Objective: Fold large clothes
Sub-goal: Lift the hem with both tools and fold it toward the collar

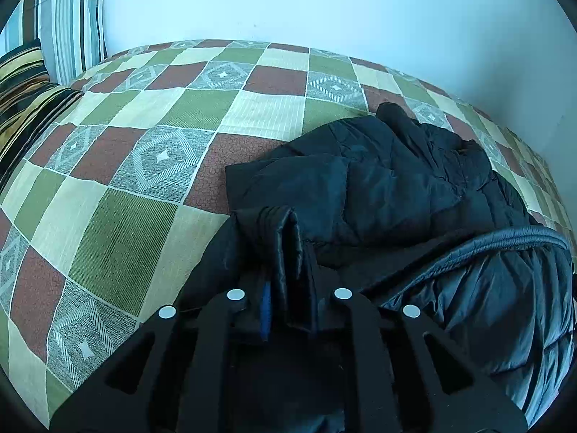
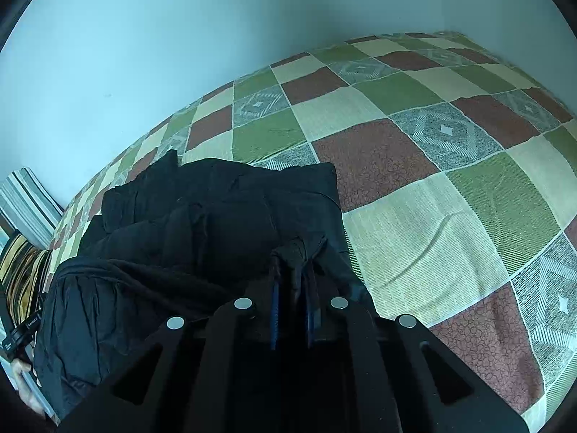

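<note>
A dark padded jacket lies bunched and partly folded on the checked bed cover. Its shiny lining and rim show at the right. My left gripper is shut on a thick folded edge of the jacket, which stands up between its fingers. In the right wrist view the same jacket fills the lower left. My right gripper is shut on another bunched edge of it, pinched between the blue pads. Both gripped edges sit low, near the jacket's body.
The bed cover runs back to a pale blue wall. Striped pillows and a dark striped cushion lean at the head end. A person's hand shows at the lower left of the right wrist view.
</note>
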Motion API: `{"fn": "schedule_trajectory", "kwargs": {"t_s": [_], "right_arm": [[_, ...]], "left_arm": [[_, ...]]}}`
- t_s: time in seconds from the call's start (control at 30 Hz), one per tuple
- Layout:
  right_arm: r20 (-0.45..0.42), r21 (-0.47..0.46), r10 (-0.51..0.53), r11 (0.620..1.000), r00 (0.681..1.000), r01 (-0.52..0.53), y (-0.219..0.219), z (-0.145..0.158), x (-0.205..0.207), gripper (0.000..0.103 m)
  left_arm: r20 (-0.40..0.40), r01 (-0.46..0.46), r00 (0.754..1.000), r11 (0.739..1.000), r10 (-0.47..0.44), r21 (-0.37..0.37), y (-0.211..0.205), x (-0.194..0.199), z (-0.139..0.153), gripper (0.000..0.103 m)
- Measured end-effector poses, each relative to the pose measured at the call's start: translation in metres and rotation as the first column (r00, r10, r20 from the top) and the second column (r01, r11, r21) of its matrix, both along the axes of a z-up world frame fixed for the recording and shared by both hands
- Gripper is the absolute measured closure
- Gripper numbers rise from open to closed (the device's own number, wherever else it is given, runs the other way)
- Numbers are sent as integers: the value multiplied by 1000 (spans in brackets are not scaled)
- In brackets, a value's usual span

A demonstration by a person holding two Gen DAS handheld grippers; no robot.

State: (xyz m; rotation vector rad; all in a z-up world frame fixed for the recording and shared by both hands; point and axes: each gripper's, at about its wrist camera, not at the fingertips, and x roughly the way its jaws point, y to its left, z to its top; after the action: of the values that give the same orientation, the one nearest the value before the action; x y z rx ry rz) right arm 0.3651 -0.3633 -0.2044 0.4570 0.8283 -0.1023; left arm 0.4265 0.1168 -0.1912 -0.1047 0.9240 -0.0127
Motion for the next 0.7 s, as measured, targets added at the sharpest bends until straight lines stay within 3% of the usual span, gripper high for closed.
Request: {"fn": "schedule_trajectory", "kwargs": {"t_s": [0.03, 0.07, 0.1, 0.17, 0.23, 0.37, 0.7], "right_arm": [[3, -6, 6, 1000, 1000, -6, 1, 3, -2, 86], [9, -15, 13, 1000, 1000, -13, 1, 7, -6, 83], [15, -14, 15, 1000, 1000, -15, 1, 10, -10, 73], [34, -2, 11, 1000, 999, -11, -2, 17, -15, 58], [75, -4, -1, 1000, 997, 1, -4, 29, -30, 33], [98, -51, 39, 998, 994, -34, -4, 43, -42, 30], [31, -114, 110, 988, 993, -106, -14, 31, -29, 30]], "left_arm": [[7, 5, 1000, 1000, -5, -6, 1, -2, 3, 77], [15, 7, 1000, 1000, -6, -9, 1, -4, 6, 60], [25, 3, 1000, 1000, -2, -4, 2, -7, 10, 42], [62, -1, 998, 1000, 0, 16, 5, -16, 23, 32], [83, 4, 996, 1000, -6, 28, 8, -23, 33, 17], [138, 3, 990, 997, -13, 72, 19, -42, 49, 11], [121, 72, 989, 991, -85, 109, 35, -41, 40, 10]]}}
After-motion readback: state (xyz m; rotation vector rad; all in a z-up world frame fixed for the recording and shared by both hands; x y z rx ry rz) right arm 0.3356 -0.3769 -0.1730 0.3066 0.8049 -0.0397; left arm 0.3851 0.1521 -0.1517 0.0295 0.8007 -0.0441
